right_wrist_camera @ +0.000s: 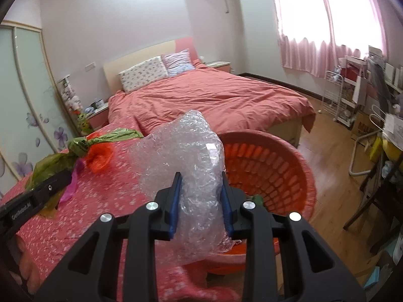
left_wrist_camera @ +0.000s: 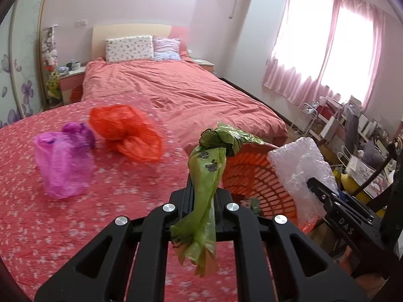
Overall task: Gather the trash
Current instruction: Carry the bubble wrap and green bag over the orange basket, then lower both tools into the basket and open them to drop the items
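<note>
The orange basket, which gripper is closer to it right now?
Right. The right gripper, holding bubble wrap, is at the basket's rim; the left gripper, holding a green bag, is farther left over the bed.

Black linkage fingers (right_wrist_camera: 176,196), silver screws, blue pads

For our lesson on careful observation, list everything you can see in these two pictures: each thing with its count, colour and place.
green bag: one, green, held in left claw
bubble wrap: one, clear, held in right claw
orange bag: one, orange, on bed
purple bag: one, purple, on bed beside orange bag
basket: one, orange, at bed's edge
bed: one, pink covers
pillows: two, floral and pink, at headboard
curtains: pink, window
left claw: black, shut on green bag
right claw: black, blue pads, shut on bubble wrap
</note>
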Demonstrator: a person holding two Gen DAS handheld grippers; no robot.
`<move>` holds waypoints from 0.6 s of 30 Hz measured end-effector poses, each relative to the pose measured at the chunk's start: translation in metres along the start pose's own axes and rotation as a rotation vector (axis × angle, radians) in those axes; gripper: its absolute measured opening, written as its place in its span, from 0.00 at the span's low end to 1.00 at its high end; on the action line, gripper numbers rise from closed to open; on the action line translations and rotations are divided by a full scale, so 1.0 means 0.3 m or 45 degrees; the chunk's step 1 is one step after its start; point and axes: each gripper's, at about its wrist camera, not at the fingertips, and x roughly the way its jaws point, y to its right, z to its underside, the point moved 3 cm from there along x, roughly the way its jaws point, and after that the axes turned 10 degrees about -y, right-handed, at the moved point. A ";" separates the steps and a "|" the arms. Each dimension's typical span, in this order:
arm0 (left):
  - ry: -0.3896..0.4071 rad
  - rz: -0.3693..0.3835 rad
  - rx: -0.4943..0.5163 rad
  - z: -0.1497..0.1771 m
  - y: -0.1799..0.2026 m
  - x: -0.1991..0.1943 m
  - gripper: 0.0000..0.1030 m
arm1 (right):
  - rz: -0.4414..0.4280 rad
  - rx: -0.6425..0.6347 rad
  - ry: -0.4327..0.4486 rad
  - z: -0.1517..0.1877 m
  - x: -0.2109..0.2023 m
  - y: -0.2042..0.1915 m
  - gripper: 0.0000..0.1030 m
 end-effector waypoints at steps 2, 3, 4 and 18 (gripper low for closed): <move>-0.008 0.018 0.011 0.000 0.031 0.019 0.09 | 0.014 0.020 0.005 -0.005 0.002 0.032 0.28; -0.011 0.025 0.016 -0.001 0.042 0.026 0.09 | 0.023 0.032 0.008 -0.009 0.005 0.050 0.28; -0.016 0.035 0.020 -0.004 0.056 0.038 0.09 | 0.029 0.039 0.009 -0.014 0.008 0.067 0.28; -0.064 0.087 0.013 -0.011 0.157 0.141 0.09 | 0.126 0.136 0.020 -0.033 0.066 0.195 0.28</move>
